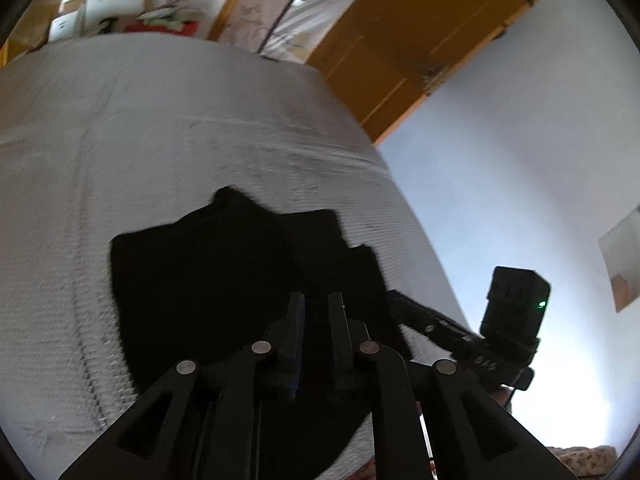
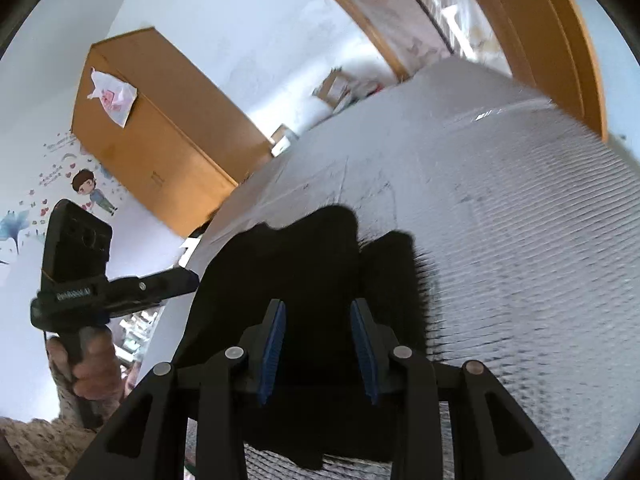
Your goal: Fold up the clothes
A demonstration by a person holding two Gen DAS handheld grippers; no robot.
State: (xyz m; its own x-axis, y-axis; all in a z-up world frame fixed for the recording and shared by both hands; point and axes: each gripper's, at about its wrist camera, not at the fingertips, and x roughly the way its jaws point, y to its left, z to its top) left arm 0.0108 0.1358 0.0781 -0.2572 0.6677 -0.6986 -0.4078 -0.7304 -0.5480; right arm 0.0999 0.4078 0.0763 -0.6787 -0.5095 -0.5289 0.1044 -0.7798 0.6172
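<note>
A black garment (image 1: 224, 280) lies bunched on the white textured cover of a bed (image 1: 140, 140), close to the near edge. It is too dark to make out sleeves, collar or hem, so its kind cannot be told. In the left wrist view its mass runs from a broad rounded part at lower left up to a ragged, stepped edge at upper right, with a small peak pointing away from the camera towards the far end of the bed. In the right wrist view the same garment (image 2: 304, 264) shows two humps at its far edge, and its long axis runs roughly away from the camera along the bed.

The left gripper (image 1: 316, 300) hangs over the garment with its fingers nearly together, a narrow slit between them; whether cloth is caught in that slit cannot be told against the black. The right gripper (image 2: 318, 320) is spread, its blue pads (image 2: 276, 344) well apart above the cloth, and nothing can be seen pinched between them.

Each view shows the other gripper at its side, and a hand (image 2: 92, 368) grips the left one's handle. An orange wardrobe (image 2: 160, 140) stands by the wall, and a door (image 1: 420, 40) is beyond the bed.
</note>
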